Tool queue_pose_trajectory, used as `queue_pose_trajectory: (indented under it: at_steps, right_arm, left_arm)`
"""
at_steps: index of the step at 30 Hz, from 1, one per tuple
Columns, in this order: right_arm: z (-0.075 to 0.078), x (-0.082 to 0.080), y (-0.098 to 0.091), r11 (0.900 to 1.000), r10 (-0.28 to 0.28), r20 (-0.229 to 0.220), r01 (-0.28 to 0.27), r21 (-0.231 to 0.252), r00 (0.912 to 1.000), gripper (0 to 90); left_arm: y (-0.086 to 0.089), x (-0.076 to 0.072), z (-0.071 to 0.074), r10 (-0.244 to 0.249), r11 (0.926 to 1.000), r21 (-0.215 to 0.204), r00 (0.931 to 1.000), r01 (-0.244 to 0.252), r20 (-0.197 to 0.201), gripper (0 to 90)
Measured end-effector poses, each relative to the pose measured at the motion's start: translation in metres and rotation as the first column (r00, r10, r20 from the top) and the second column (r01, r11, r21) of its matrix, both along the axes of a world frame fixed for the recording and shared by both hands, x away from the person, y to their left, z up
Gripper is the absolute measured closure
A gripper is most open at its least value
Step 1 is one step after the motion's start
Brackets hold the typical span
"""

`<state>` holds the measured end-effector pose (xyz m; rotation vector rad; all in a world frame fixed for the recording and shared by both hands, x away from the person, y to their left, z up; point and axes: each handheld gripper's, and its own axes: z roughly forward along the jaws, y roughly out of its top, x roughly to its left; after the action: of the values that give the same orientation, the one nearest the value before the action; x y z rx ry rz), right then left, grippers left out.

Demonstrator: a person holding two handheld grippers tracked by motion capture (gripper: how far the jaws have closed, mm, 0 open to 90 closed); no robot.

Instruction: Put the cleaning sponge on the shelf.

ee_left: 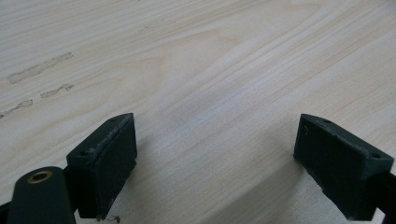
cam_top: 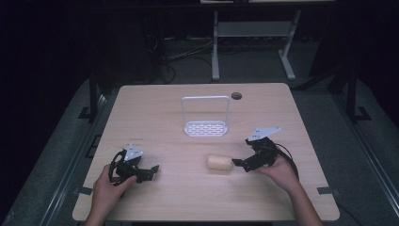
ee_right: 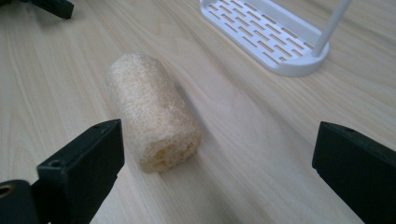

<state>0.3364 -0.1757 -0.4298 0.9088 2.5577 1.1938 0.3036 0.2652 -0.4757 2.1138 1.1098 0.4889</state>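
- Two grippers are held low over the wooden counter (cam_top: pixel 155 202), one in each of the person's hands; a pale loofah roll (cam_top: pixel 219 163) lies between them, a little toward the near edge and right of the counter's middle.
- The right gripper (cam_top: pixel 238 164) is seen just beside the roll's right end, its fingers (ee_right: pixel 81 170) spread wide and holding nothing. It is judged much the nearer of the two.
- In the right gripper view the roll (ee_right: pixel 152 112) is seen ahead of the gap and nearer the left finger than the right one, its near end not yet between them.
- The roll's long axis is laid roughly along the counter's near edge, so that it points almost straight at the right gripper; an end-on approach is suggested, and a turn of the hand or a shift to the side is judged necessary if the roll is to be pinched across its width.
- The left gripper (cam_top: pixel 151 171) is held well apart from the roll, toward the near left corner, its fingers (ee_left: pixel 105 161) also wide open over bare wood.
- A white slotted rack (cam_top: pixel 205 128) stands beyond the roll toward the far edge, empty.
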Motion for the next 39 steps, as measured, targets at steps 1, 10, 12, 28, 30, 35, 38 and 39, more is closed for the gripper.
queue_pose_trajectory:
  at_steps: [1,10,12,28,30,35,38,39]
  right_arm:
    - [0.000,0.001,0.001,1.0000,0.005,0.004,-0.005,0.002,1.0000,2.1]
    - [0.000,0.004,0.015,0.9989,0.046,0.003,-0.046,0.010,0.9989,2.1]
    - [0.000,0.005,0.016,0.9988,0.048,0.000,-0.048,0.010,0.9988,2.1]
    - [-0.004,0.006,0.038,0.9939,0.109,-0.004,-0.109,0.016,0.9940,2.2]
    - [-0.004,0.006,0.040,0.9930,0.117,-0.002,-0.117,0.018,0.9931,2.2]
    - [-0.007,0.006,0.045,0.9900,0.139,-0.005,-0.139,0.023,0.9903,2.2]
    - [-0.010,0.006,0.049,0.9886,0.150,-0.017,-0.150,0.015,0.9885,2.3]
    - [-0.012,0.006,0.051,0.9871,0.160,-0.016,-0.160,0.011,0.9870,2.4]
  left_arm:
    - [0.000,0.000,0.000,0.000,1.0000,0.000,1.0000,0.000,0.000,12.7]
    - [0.000,0.000,0.000,0.000,1.0000,0.000,1.0000,0.000,0.000,12.7]
    - [0.000,0.000,0.000,0.000,1.0000,0.000,1.0000,0.000,0.000,12.7]
    - [0.000,0.000,0.000,0.000,1.0000,0.000,1.0000,0.000,0.000,12.7]
    - [0.000,0.000,0.000,0.000,1.0000,0.000,1.0000,0.000,0.000,12.7]
    - [0.000,0.000,0.000,0.000,1.0000,0.000,1.0000,0.000,0.000,12.7]
    - [0.000,0.000,0.000,0.000,1.0000,0.000,1.0000,0.000,0.000,12.7]
    - [0.000,0.000,0.000,0.000,1.0000,0.000,1.0000,0.000,0.000,12.7]
